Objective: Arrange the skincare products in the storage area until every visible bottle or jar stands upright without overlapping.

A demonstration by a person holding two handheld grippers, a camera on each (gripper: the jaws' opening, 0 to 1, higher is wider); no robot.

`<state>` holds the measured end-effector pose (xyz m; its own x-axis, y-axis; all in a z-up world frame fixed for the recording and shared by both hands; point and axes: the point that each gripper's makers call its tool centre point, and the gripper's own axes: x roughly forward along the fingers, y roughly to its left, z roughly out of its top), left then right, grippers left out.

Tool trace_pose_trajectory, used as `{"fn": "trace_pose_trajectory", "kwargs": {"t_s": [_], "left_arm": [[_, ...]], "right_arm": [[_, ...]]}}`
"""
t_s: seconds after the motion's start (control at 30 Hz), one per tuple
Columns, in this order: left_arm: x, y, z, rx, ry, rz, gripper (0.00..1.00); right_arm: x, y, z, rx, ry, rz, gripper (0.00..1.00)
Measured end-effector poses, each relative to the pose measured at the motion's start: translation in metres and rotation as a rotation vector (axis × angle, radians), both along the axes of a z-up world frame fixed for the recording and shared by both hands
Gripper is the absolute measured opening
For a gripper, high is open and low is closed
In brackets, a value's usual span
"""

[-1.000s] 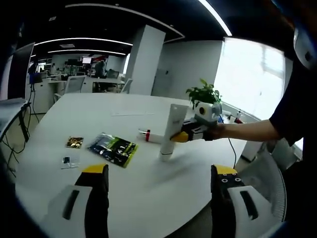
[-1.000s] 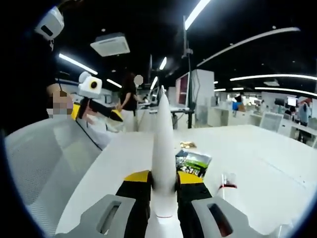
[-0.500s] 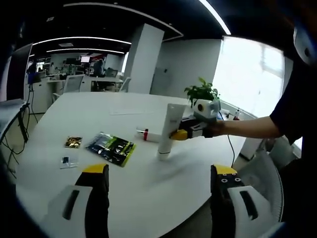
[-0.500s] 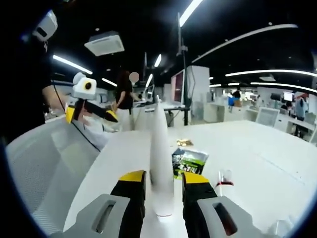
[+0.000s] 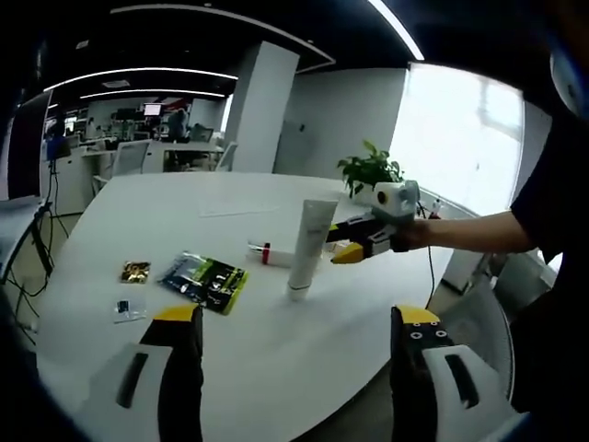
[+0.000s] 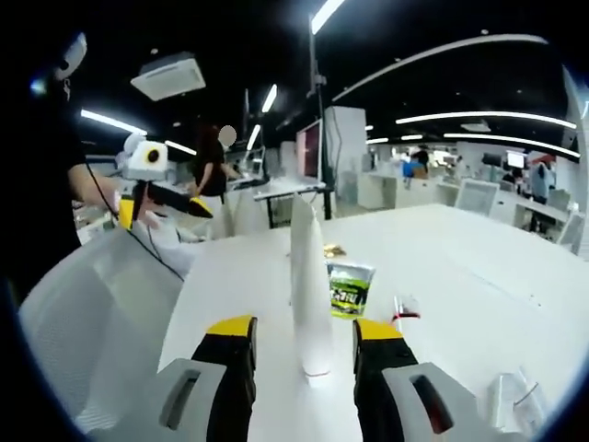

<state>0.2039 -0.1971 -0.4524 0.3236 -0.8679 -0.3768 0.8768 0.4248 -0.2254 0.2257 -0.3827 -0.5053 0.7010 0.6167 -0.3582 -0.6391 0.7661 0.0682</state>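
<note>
Tube: white skincare tube (image 5: 309, 247) stands cap-down and upright on the white table (image 5: 276, 350), free of both grippers; in the right gripper view it rises between the two jaws without touching either.
Right gripper: right gripper (image 6: 304, 345) has its jaws spread wider than the tube and holds nothing; in the left gripper view it sits just beside the tube, on the side toward the window.
Left gripper: left gripper (image 5: 290, 354) hangs wide open and empty, well apart from the tube.
Second product: small red-capped bottle (image 5: 261, 250) lies on its side just beyond the tube, apparently not yet stood up.
Other items: green packet (image 5: 206, 277), gold sachet (image 5: 135, 272), small card (image 5: 125, 307) lie flat; potted plant (image 5: 367, 172) stands at the far edge.
Risk: tall tube on a narrow cap likely tips if a withdrawing jaw brushes it; reaching for the lying bottle close behind could also knock it over.
</note>
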Motion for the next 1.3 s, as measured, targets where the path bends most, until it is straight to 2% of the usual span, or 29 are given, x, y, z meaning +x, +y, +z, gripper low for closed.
{"fn": "trace_pose_trajectory", "kwargs": {"t_s": [0.17, 0.23, 0.47, 0.6, 0.67, 0.7, 0.8, 0.87, 0.93, 1.03, 1.1, 1.23, 1.3], "left_arm": [[-0.004, 0.001, 0.005, -0.003, -0.005, -0.023, 0.76], [-0.004, 0.004, 0.004, -0.002, -0.006, -0.025, 0.76], [-0.003, 0.02, -0.002, -0.002, 0.014, -0.005, 0.76], [0.001, 0.026, -0.004, -0.007, 0.019, 0.012, 0.75], [0.003, 0.026, 0.004, -0.08, 0.051, 0.03, 0.75], [0.005, 0.028, 0.005, -0.083, 0.054, 0.039, 0.74], [0.009, 0.032, 0.004, -0.073, 0.049, 0.045, 0.75], [0.011, 0.033, 0.003, -0.071, 0.051, 0.046, 0.76], [0.013, 0.034, 0.002, -0.067, 0.049, 0.046, 0.76], [0.013, 0.032, -0.002, -0.04, 0.028, 0.033, 0.77], [0.011, 0.032, -0.008, -0.007, 0.024, 0.02, 0.76], [0.009, 0.031, -0.015, 0.027, 0.007, 0.011, 0.77], [0.009, 0.032, -0.018, 0.031, 0.013, 0.008, 0.77]], "right_arm": [[-0.009, -0.002, 0.016, 0.045, -0.004, -0.068, 0.46], [-0.009, -0.012, 0.012, 0.046, 0.014, -0.122, 0.5], [-0.033, -0.01, 0.01, 0.011, 0.05, -0.203, 0.56], [-0.04, -0.029, 0.01, -0.031, 0.047, -0.355, 0.7], [-0.045, -0.033, 0.011, -0.046, 0.05, -0.392, 0.71], [-0.048, -0.032, 0.014, -0.048, 0.05, -0.41, 0.71], [-0.061, -0.023, 0.022, -0.035, 0.061, -0.434, 0.78], [-0.066, -0.021, 0.026, -0.041, 0.05, -0.449, 0.79], [-0.072, -0.018, 0.027, -0.037, 0.066, -0.468, 0.81], [-0.082, -0.011, 0.027, -0.05, 0.068, -0.488, 0.83], [-0.088, -0.011, 0.025, -0.06, 0.091, -0.514, 0.86], [-0.101, -0.005, 0.021, -0.01, 0.13, -0.573, 0.87], [-0.104, -0.004, 0.018, -0.011, 0.137, -0.576, 0.89]]}}
